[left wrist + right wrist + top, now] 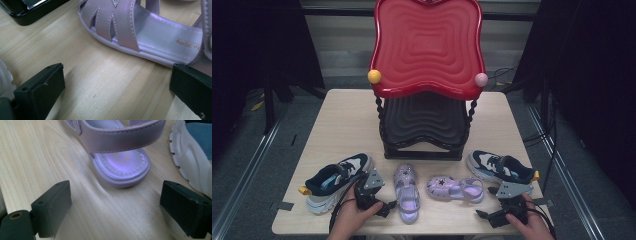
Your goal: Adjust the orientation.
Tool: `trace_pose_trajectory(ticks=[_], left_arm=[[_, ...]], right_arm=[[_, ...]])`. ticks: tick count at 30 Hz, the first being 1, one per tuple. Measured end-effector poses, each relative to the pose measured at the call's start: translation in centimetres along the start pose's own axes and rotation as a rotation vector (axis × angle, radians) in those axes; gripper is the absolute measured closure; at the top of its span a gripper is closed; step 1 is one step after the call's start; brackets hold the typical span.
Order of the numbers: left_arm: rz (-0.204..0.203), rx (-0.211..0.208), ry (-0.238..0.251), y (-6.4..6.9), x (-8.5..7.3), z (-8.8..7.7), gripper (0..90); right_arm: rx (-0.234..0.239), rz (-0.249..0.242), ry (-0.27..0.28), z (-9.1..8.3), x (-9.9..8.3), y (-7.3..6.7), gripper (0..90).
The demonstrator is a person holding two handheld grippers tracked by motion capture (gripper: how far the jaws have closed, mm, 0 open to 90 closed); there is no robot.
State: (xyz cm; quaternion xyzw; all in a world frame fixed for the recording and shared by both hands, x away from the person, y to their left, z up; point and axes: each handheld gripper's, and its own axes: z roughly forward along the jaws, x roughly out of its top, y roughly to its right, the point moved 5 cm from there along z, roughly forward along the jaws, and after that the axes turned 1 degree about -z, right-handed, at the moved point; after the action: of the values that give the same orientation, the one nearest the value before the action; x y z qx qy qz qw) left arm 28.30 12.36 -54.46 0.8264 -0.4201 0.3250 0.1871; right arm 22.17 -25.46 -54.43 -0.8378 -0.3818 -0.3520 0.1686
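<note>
Two purple sandals lie at the table's front middle: the left sandal (pixel 407 192) (pixel 150 30) points away from me, the right sandal (pixel 454 188) (pixel 120 165) lies crosswise. A navy and white sneaker (pixel 337 181) sits at the front left, and its mate (pixel 499 167) (pixel 190 157) at the front right. My left gripper (pixel 382 200) (pixel 117 82) stands open on the wood just left of the left sandal, its right jaw close by the heel strap. My right gripper (pixel 494 200) (pixel 117 195) is open, facing the right sandal's heel, with bare table between its jaws.
A two-tier shoe rack stands at the table's (pixel 347 120) middle back, with a red upper tray (pixel 427 45) and a black lower tray (pixel 424 120); its black base (pixel 30 10) is near the left sandal's toe. Cables lie on the floor at right.
</note>
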Motion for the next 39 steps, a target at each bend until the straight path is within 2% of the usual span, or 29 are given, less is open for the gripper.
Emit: trace_pose_trajectory(ticks=[16, 18, 20, 24, 26, 28, 29, 35, 39], left_arm=[[0.004, -0.003, -0.004, 0.0, 0.1, -0.1, 0.0], [-0.007, 0.012, -0.020, 0.0, 0.2, -0.5, 6.3], [-0.013, 0.004, -0.016, 0.1, 0.2, -0.6, 15.7], [-0.047, -0.002, -0.023, 0.2, 0.4, -1.5, 14.9], [-0.063, 0.001, -0.009, 0.2, 0.7, -2.3, 15.0], [-0.086, -0.009, 0.005, 0.4, 1.1, -3.0, 15.1], [-0.085, -0.038, 0.010, 0.8, 1.5, -3.6, 15.1], [-0.101, -0.081, -0.003, 1.7, 2.9, -4.5, 15.1], [-0.103, -0.110, 0.018, 2.6, 4.0, -4.5, 15.0]], right_arm=[[0.000, -0.001, 0.000, 0.0, 0.0, 0.0, 9.5], [0.000, -0.001, 0.001, 0.0, 0.0, 0.0, 9.5], [0.000, 0.000, 0.000, 0.0, 0.0, 0.0, 9.6], [0.000, 0.001, 0.000, 0.0, 0.0, 0.0, 9.5], [0.000, 0.001, 0.000, 0.0, 0.0, 0.0, 9.5], [0.000, 0.002, 0.000, 0.0, 0.0, 0.0, 9.5], [0.000, 0.002, -0.001, 0.0, 0.0, 0.0, 9.5], [0.000, 0.002, -0.001, 0.0, 0.0, 0.0, 9.5], [0.000, 0.002, -0.001, 0.0, 0.0, 0.0, 9.6]])
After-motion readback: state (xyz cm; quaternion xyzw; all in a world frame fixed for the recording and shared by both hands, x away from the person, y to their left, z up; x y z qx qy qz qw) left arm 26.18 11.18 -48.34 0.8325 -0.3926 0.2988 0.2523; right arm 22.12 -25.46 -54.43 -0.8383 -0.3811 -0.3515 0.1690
